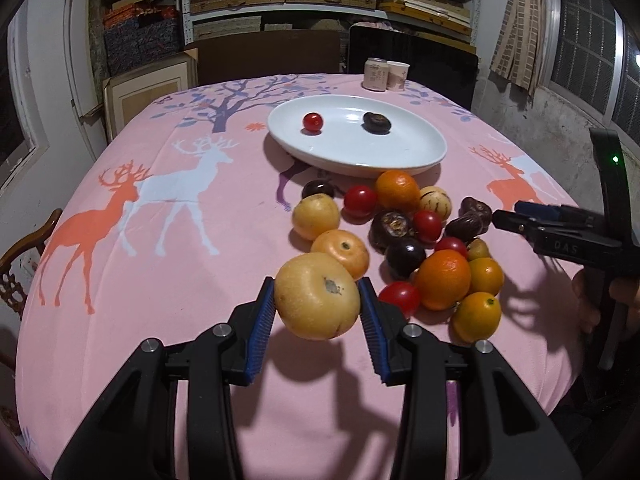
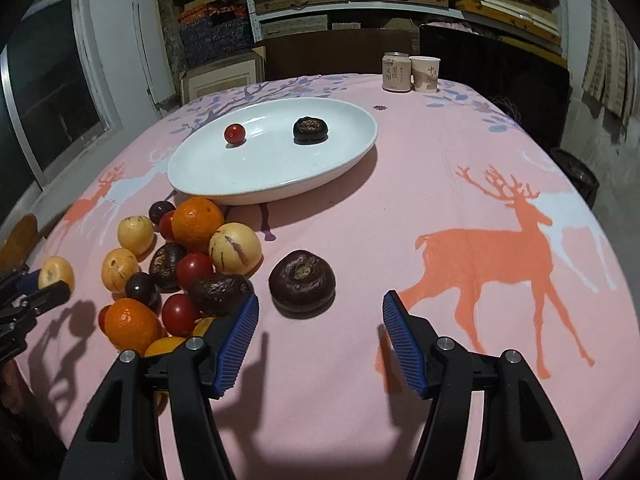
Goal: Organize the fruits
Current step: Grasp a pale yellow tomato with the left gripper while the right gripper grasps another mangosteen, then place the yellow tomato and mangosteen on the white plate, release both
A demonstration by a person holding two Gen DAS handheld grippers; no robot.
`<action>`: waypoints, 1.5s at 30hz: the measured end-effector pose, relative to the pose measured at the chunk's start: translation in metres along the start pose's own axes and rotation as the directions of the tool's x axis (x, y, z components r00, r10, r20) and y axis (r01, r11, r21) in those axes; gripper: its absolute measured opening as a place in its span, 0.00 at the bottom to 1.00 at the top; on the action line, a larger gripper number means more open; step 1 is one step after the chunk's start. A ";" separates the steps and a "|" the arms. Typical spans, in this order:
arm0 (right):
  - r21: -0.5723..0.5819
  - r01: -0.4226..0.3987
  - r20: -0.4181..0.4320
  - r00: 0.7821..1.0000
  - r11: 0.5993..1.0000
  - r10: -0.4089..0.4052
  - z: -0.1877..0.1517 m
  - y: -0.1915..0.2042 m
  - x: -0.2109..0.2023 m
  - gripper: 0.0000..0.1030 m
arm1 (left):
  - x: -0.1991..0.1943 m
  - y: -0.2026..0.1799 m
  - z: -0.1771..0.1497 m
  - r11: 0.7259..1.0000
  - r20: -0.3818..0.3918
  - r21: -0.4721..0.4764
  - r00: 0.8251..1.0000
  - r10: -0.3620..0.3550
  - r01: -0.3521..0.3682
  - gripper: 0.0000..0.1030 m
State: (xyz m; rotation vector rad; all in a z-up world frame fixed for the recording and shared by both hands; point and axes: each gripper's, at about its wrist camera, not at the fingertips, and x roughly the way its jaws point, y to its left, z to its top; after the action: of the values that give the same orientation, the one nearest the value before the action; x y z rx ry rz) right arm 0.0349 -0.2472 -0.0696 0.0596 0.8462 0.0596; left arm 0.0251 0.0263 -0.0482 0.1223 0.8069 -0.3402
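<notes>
Left gripper [image 1: 318, 306] clamped on yellow fruit [image 1: 317, 296], lifted above desk [image 1: 160, 280]; right gripper [image 2: 320, 330] wide near dark fruit [image 2: 301, 281].

Plate [image 2: 352, 152] behind fruit pile [image 2: 180, 264], tomato [image 2: 234, 133] left of water chestnut [image 2: 310, 129] on it, can [image 2: 396, 72] beyond.

Both wrist views look low across the desk [image 1: 160, 280] toward the white plate [image 1: 400, 160], close above the fruit pile; the left sits left of the pile, the right beside it, sharing plate [image 2: 200, 176] and pile.
</notes>
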 end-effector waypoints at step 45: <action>-0.038 -0.047 0.041 0.998 0.998 0.049 0.028 0.000 -0.037 0.40 | -0.012 -0.011 0.024 0.999 0.034 0.023 0.999 -0.030 0.029 0.39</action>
State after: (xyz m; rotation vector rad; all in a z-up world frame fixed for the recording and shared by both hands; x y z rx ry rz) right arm 0.0313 -0.2512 -0.0237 0.0460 0.8016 0.1186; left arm 0.0304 0.0132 -0.0227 0.1252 0.7720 -0.3786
